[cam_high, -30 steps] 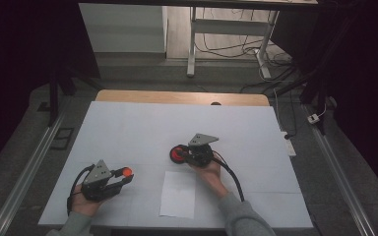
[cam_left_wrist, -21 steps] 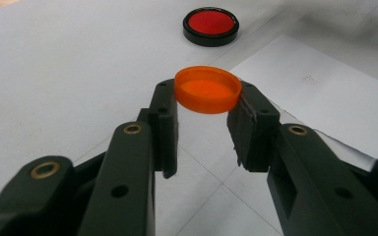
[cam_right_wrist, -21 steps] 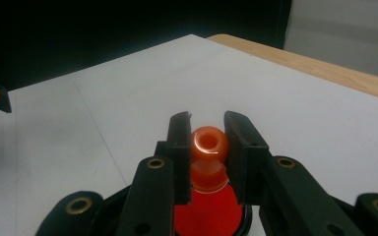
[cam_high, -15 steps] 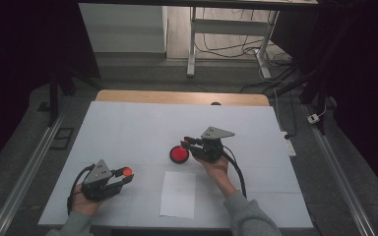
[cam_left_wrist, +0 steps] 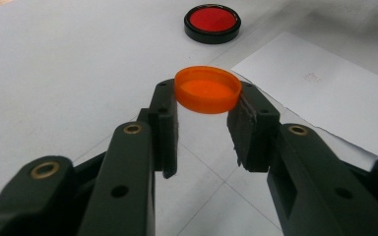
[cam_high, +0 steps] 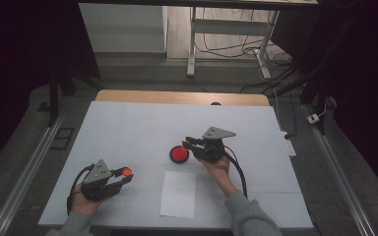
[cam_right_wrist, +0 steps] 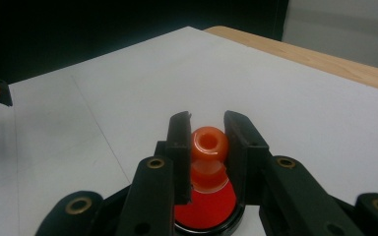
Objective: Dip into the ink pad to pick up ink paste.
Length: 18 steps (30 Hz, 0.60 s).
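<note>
Two grippers, each clamped on an orange piece, above a white table.

High view: the left gripper (cam_high: pixel 120 177) holds an orange cap (cam_high: pixel 126 171) low, pointing right; the right gripper (cam_high: pixel 189 143) hangs over the red ink pad (cam_high: pixel 179 154), beside a paper sheet (cam_high: pixel 178 193).
Left gripper view: jaws closed on the cap's rim (cam_left_wrist: pixel 207 89), which lies flat, open side up.
Right gripper view: jaws pinch an orange stamp (cam_right_wrist: pixel 208 147), long axis along the jaws, knob pointing away from the camera.
</note>
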### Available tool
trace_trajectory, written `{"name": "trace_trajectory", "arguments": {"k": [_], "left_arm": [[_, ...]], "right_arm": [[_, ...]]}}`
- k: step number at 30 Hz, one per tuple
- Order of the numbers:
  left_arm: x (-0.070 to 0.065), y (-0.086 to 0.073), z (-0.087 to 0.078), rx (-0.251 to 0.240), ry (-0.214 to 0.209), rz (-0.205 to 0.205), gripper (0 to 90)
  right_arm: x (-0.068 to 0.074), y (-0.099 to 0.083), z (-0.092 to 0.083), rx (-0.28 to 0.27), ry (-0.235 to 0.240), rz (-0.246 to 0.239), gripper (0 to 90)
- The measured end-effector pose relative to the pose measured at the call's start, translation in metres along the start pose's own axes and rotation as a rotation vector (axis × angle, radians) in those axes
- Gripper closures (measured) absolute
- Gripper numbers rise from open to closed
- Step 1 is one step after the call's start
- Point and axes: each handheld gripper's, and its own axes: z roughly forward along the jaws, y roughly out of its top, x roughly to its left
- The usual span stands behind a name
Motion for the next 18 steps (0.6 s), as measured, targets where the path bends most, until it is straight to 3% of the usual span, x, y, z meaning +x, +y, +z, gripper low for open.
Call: {"name": "trace_trajectory", "arguments": {"k": [18], "left_arm": [[0.0006,-0.0003,-0.0005,-0.001,0.001,-0.004,64.7]], "right_arm": [[0.0019,0.0005,-0.0064,-0.006,0.002,-0.006,72.9]]}}
